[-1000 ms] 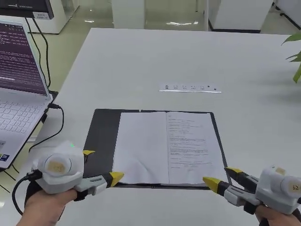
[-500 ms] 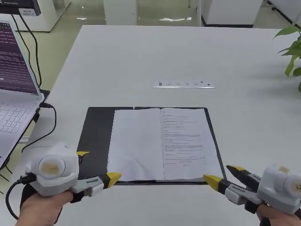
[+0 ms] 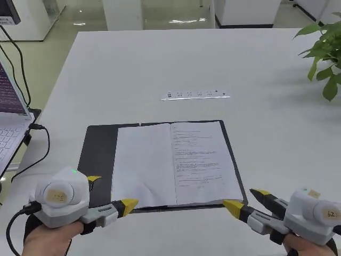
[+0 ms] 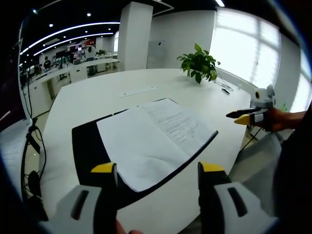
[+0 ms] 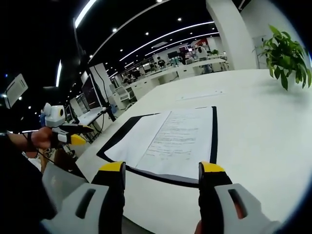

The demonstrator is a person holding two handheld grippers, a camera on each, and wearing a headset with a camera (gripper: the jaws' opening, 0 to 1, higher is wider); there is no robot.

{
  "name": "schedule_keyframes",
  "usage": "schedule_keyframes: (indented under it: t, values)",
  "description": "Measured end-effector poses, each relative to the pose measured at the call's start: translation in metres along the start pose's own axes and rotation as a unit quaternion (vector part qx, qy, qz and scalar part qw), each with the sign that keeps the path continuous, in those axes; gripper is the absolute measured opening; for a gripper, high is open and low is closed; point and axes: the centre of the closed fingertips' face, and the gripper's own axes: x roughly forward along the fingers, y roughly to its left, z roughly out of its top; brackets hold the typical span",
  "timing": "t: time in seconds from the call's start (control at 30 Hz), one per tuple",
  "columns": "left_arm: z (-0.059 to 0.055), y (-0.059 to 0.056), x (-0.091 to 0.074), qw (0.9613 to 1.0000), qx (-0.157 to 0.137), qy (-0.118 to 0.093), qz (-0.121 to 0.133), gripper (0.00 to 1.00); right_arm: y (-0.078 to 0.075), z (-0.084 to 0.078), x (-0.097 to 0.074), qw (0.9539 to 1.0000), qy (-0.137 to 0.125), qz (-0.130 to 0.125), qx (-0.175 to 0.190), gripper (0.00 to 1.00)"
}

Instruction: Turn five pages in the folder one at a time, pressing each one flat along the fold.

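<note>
An open folder (image 3: 98, 160) is shown flat on the desk (image 3: 160, 64), with the left claw (image 3: 113, 191) and right claw (image 3: 245, 198) held by its near corners, both spread empty; its printed page (image 3: 200, 160), judged thin and floppy, is best pinched lightly at a free corner.

table: white (image 3: 160, 58) | potted plant (image 3: 322, 53) | glossy floor (image 3: 48, 53) | white pillar (image 4: 134, 36) | ceiling strip lights (image 5: 161, 36)

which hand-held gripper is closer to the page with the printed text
Right. The right hand-held gripper sits open just off the printed page's near right corner; the left hand-held gripper is at the blank page's near edge, farther away.
</note>
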Motion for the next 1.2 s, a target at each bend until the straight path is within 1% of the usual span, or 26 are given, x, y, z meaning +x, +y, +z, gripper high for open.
schedule_keyframes:
  t: [0.1, 0.3, 0.4, 0.5, 0.53, 0.67, 0.83, 0.9, 1.1, 1.2]
  values:
    - [-0.004, -0.003, 0.004, 0.9999, 0.004, 0.01, -0.004, 0.66, -0.001, 0.005, -0.003, 1.0, -0.005, 0.0, -0.005, 0.6]
    - [0.001, -0.01, 0.012, 0.9998, 0.008, 0.013, -0.011, 0.66, -0.004, 0.007, -0.007, 1.0, -0.007, -0.001, -0.005, 0.6]
    - [0.002, -0.016, 0.019, 0.9996, 0.013, 0.019, -0.016, 0.66, -0.007, 0.002, -0.01, 1.0, -0.002, 0.001, -0.005, 0.6]
    - [0.003, -0.023, 0.026, 0.9994, 0.015, 0.022, -0.023, 0.66, -0.008, 0.0, -0.013, 1.0, -0.001, 0.002, -0.004, 0.6]
    - [0.004, -0.027, 0.029, 0.9992, 0.017, 0.023, -0.027, 0.66, -0.009, -0.001, -0.014, 1.0, -0.001, 0.001, -0.003, 0.6]
    - [0.007, -0.04, 0.039, 0.9986, 0.024, 0.028, -0.038, 0.65, -0.012, -0.004, -0.018, 1.0, 0.0, 0.001, 0.001, 0.6]
    - [0.014, -0.057, 0.053, 0.9973, 0.036, 0.033, -0.056, 0.65, -0.015, -0.009, -0.02, 1.0, 0.007, 0.005, 0.001, 0.6]
    - [0.016, -0.062, 0.058, 0.9966, 0.04, 0.035, -0.062, 0.65, -0.018, -0.011, -0.021, 1.0, 0.008, 0.005, 0.003, 0.61]
    - [0.024, -0.073, 0.07, 0.9947, 0.057, 0.039, -0.076, 0.64, -0.025, -0.01, -0.024, 1.0, 0.007, 0.002, 0.004, 0.61]
    - [0.028, -0.079, 0.077, 0.9927, 0.073, 0.044, -0.085, 0.64, -0.027, -0.011, -0.024, 0.9999, 0.008, 0.002, 0.006, 0.61]
